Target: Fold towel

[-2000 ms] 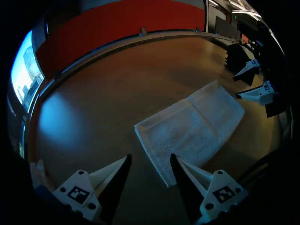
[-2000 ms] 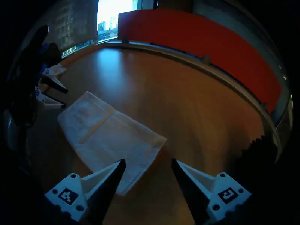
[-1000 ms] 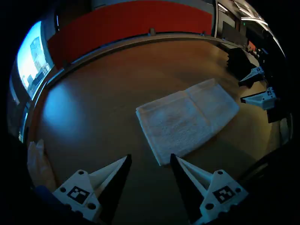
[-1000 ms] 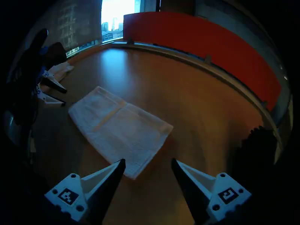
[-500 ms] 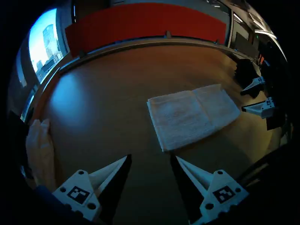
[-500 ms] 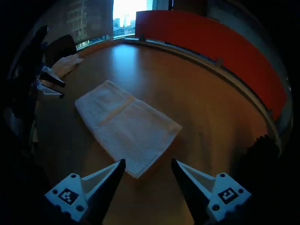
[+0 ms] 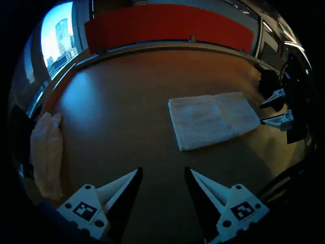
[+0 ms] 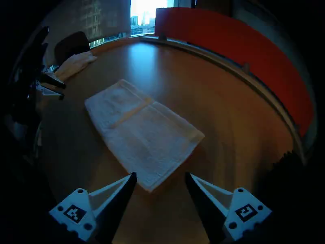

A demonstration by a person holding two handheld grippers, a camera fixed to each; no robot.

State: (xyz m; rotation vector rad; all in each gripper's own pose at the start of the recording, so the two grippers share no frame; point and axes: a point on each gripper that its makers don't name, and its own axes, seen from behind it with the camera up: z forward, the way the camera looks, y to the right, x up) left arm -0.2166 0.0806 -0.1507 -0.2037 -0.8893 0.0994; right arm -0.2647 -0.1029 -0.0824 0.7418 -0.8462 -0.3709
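Leftmost in the left gripper view, we see a crumpled pale cloth lying by the table's edge. It is well apart from the work, and we take it for one set aside. Our left gripper hangs low over the bare wooden table, its fingers spread with nothing between them. Right of centre the white towel lies flat, already doubled into a neat rectangle with a woven band crossing it. At the far right the right gripper sits just beside the towel's short end, also released.

In the right gripper view the towel's near corner lies just ahead of that gripper's parted fingers. Both tools stand off the towel, one toward each end. To us that suggests either a finished fold or readiness to pinch corners for another, and we cannot tell which.
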